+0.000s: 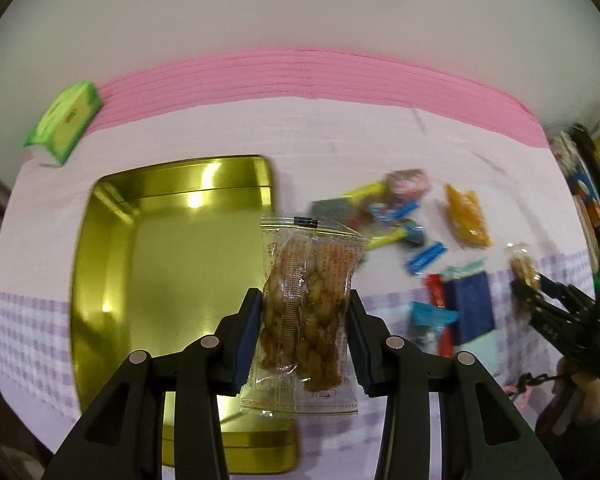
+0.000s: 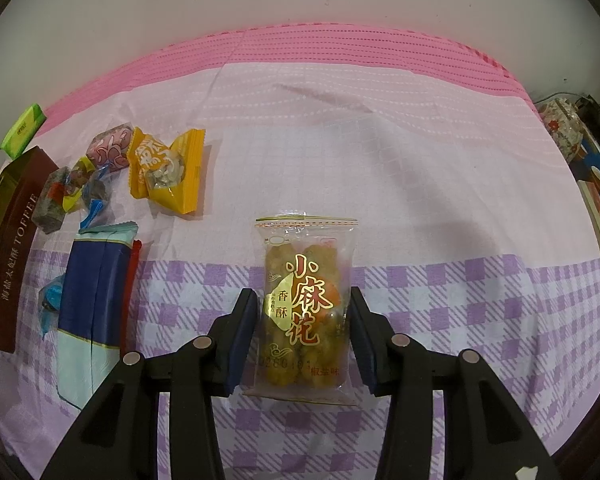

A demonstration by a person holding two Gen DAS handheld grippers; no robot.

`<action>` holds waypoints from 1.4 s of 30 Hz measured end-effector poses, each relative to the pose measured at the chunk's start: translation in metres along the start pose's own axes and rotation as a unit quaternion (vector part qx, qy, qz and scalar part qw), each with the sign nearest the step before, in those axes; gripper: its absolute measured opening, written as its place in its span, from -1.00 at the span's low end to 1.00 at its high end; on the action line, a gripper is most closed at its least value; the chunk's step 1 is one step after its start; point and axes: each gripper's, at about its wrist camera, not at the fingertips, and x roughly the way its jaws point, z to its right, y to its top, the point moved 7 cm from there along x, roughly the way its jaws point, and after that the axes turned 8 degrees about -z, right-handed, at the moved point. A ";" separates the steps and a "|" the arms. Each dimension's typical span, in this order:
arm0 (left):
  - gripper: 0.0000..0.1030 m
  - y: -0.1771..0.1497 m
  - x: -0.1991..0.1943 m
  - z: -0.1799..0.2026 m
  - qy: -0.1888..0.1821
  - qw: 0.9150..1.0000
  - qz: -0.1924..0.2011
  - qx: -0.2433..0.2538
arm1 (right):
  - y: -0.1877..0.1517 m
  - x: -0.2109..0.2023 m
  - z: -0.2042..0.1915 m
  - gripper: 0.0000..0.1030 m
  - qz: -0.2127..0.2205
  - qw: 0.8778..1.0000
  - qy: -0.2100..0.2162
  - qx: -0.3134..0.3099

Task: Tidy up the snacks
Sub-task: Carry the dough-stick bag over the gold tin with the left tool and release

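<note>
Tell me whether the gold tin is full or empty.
Empty as far as visible: the gold tin shows bare shiny floor; the twist-snack packet in the left gripper hides part of it.

The gold tin [image 1: 172,280] is seen as polished metal, super shiny, with lamp glare bounced off its walls and floor. Both twist-snack packs [image 1: 306,308] [image 2: 306,308] are wrapped in clear glossy plastic film, crinkled, one with gold foil lettering printed on. The left tool [image 1: 304,320] and right tool [image 2: 304,320] are made of matt black plastic, with dull blue pads [image 2: 242,344] and small metal pins. The tablecloth [image 2: 420,184] is woven cloth, matt, ribbed in the pink band. The brown toffee box [image 2: 8,264] looks like smooth card. The orange candy wrapper [image 2: 168,172] is shiny plastic.
</note>
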 end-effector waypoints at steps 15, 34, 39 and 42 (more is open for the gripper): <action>-0.19 -0.028 0.025 -0.092 0.075 0.995 -0.041 -0.054 | 0.000 0.000 0.000 -0.15 -0.001 1.000 -0.002 -0.001; -0.19 -0.045 0.049 -0.119 0.108 0.991 -0.068 -0.050 | 0.001 0.000 -0.001 -0.19 -0.014 1.000 -0.012 0.003; -0.19 -0.043 0.049 -0.122 0.106 0.991 -0.063 -0.052 | 0.002 0.000 -0.004 -0.32 -0.016 1.000 -0.014 0.002; -0.19 -0.046 0.047 -0.118 0.106 0.991 -0.063 -0.056 | 0.001 -0.001 -0.004 -0.33 -0.016 1.000 -0.018 0.004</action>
